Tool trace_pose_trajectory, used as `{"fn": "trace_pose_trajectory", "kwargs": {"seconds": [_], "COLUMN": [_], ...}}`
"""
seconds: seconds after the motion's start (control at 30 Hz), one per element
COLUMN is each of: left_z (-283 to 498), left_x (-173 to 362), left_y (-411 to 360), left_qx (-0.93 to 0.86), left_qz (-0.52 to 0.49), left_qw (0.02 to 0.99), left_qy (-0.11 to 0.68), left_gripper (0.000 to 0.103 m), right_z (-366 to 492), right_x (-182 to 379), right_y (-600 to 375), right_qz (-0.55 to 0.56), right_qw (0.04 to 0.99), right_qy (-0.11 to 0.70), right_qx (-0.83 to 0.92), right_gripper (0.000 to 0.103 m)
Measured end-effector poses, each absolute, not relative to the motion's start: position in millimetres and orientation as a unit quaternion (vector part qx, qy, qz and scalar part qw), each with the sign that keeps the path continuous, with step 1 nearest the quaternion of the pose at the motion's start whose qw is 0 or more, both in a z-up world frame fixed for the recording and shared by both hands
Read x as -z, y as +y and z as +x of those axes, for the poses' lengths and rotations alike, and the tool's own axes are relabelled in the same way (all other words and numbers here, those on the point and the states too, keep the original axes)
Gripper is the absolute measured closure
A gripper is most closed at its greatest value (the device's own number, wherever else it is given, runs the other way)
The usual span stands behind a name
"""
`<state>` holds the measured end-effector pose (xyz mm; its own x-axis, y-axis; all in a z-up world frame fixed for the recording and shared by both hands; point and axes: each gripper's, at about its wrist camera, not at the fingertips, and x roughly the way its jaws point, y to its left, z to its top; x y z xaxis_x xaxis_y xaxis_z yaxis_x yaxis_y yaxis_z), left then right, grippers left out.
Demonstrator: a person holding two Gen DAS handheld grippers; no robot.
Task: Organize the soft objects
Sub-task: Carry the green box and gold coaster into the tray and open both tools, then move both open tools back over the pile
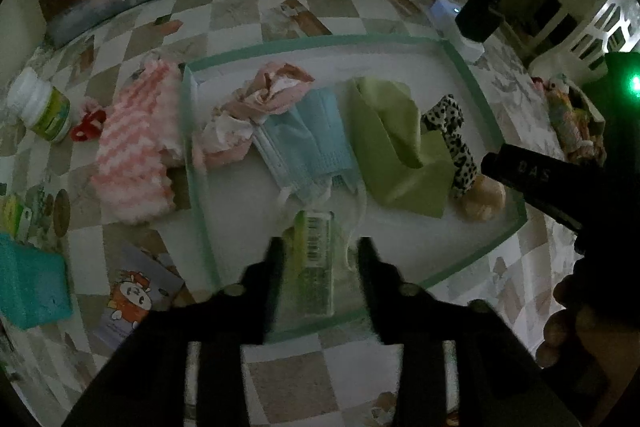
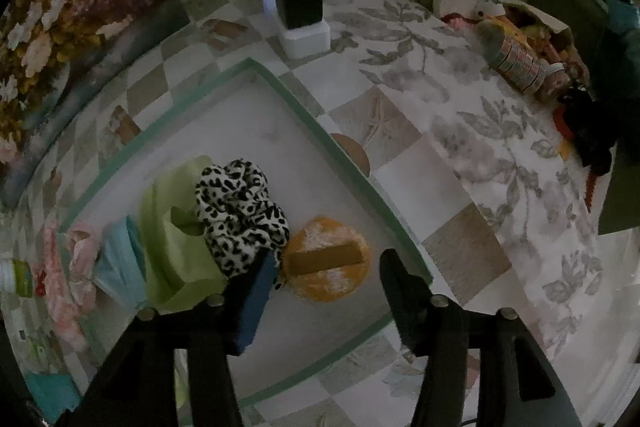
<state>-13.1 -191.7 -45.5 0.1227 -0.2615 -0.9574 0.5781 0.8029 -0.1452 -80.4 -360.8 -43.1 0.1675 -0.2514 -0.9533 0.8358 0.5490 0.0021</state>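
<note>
You are holding the left gripper [image 1: 320, 247] with its jaws apart around a clear packet [image 1: 318, 263], long axis running straight ahead between the fingers, inside the green-edged tray [image 1: 472, 79]. Your right gripper [image 2: 328, 263], also parted and empty, is hovering beside the orange puff [image 2: 326, 259].

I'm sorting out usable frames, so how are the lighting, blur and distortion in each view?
Left wrist view: dim, strong fisheye curving the tray, green LED glare at the right edge, fingers slightly blurred. Right wrist view: equally dim, corners vignetted black, leopard-print cloth fairly sharp.

Dim, greenish, grainy fisheye views, edges bent and darkened.
</note>
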Motion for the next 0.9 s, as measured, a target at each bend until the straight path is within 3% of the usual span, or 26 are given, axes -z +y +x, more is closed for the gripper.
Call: {"fn": "trace_pose_trajectory", "kwargs": {"seconds": [0.17, 0.3, 0.43, 0.5, 0.63, 0.7, 0.9], "left_z": [-10.1, -1.1, 12.9, 22.5, 35.8, 42.4, 56.2], "left_x": [36.7, 31.3, 28.0, 28.1, 28.4, 28.3, 24.6], "left_y": [-187.6, -178.0, -163.7, -152.8, -135.8, -126.6, -106.5], "left_qx": [0.290, 0.281, 0.263, 0.248, 0.219, 0.202, 0.172], "left_qz": [0.113, 0.093, 0.063, 0.037, 0.002, -0.010, -0.033], "left_qw": [0.740, 0.745, 0.754, 0.757, 0.765, 0.772, 0.788], "left_qy": [0.597, 0.597, 0.598, 0.603, 0.605, 0.602, 0.591], "left_gripper": [0.059, 0.043, 0.036, 0.027, 0.025, 0.012, 0.007], "right_z": [-76.5, -70.0, -61.6, -55.7, -48.1, -46.3, -36.8], "right_x": [33.9, 24.1, 21.5, 21.7, 22.7, 23.4, 14.4], "right_y": [-355.8, -343.7, -329.5, -322.5, -313.1, -310.9, -292.9], "right_qz": [0.279, 0.269, 0.250, 0.237, 0.218, 0.212, 0.199], "right_qw": [0.725, 0.742, 0.753, 0.756, 0.757, 0.759, 0.781], "right_qy": [0.508, 0.499, 0.504, 0.510, 0.520, 0.522, 0.510], "right_qx": [0.372, 0.357, 0.342, 0.335, 0.329, 0.326, 0.303], "right_gripper": [0.042, 0.039, 0.033, 0.030, 0.026, 0.023, 0.004]}}
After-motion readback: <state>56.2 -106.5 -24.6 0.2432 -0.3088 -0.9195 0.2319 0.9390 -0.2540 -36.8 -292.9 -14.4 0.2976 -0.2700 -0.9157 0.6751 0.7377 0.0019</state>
